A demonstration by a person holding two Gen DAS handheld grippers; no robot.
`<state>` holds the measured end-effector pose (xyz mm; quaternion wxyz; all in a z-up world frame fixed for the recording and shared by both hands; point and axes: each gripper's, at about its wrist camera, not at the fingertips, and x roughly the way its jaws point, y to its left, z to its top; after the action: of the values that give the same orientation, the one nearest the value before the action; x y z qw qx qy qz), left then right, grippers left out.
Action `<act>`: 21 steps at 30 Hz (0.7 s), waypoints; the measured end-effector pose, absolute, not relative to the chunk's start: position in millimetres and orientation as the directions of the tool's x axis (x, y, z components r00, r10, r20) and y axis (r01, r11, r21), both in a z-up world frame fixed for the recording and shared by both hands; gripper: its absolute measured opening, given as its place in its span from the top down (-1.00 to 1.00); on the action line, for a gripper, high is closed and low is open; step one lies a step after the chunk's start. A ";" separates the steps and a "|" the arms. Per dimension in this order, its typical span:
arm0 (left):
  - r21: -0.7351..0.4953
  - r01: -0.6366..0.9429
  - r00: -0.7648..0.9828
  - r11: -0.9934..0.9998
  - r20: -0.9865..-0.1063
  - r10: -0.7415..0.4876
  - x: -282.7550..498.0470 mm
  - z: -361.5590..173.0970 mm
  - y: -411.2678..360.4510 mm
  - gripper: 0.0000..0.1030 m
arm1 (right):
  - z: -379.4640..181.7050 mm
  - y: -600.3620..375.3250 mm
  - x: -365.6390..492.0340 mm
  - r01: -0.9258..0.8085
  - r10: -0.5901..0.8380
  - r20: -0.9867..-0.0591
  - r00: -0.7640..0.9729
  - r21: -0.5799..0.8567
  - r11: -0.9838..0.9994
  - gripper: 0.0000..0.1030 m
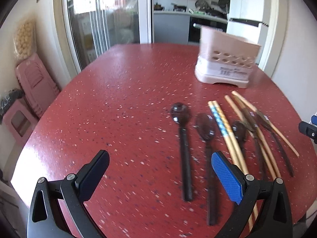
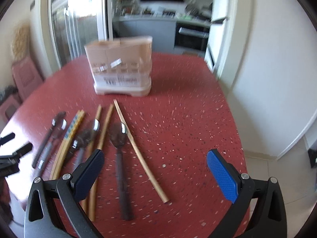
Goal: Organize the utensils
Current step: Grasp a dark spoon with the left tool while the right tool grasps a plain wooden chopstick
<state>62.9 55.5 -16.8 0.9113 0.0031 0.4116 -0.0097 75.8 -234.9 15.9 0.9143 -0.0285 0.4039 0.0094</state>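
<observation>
Several dark spoons and bamboo chopsticks lie side by side on the red speckled table [image 1: 118,103]. The leftmost spoon [image 1: 183,148] lies between my left gripper's [image 1: 160,160] fingers, further ahead; that gripper is open and holds nothing. A patterned chopstick pair [image 1: 223,127] lies right of the spoons. The pink utensil holder [image 1: 225,61] stands at the far right of this view. In the right wrist view my right gripper [image 2: 155,159] is open and empty above a dark spoon [image 2: 120,158] and a single chopstick [image 2: 138,148]. The holder [image 2: 120,65] stands behind them.
The table's right edge [image 2: 243,158] drops to a tiled floor beside a white wall. Pink stools [image 1: 33,91] are stacked left of the table. My left gripper's fingers [image 2: 11,154] show at the left rim of the right wrist view. A kitchen lies beyond the doorway.
</observation>
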 end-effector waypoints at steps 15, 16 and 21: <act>-0.007 0.158 0.478 0.987 -0.875 -0.083 113.6 -43.3 45.4 -1.00 | -36.0 -210.8 149.1 -0.308 0.013 -0.935 0.354 -0.103 0.946 -0.11; -0.014 0.159 0.468 0.987 -0.879 -0.088 116.9 -43.2 45.5 -1.00 | -36.5 -206.1 154.3 -0.319 0.009 -0.936 0.353 -0.112 0.941 -0.08; -0.015 0.209 0.429 0.978 -0.897 -0.105 133.3 -40.1 38.5 -0.91 | -33.8 -188.8 179.9 -0.383 0.008 -0.951 0.310 -0.117 0.916 0.05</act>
<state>133.3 38.5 -40.1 0.8440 0.0493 0.5260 -0.0931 179.9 -188.8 -33.8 0.7928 -0.1630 0.5741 0.1234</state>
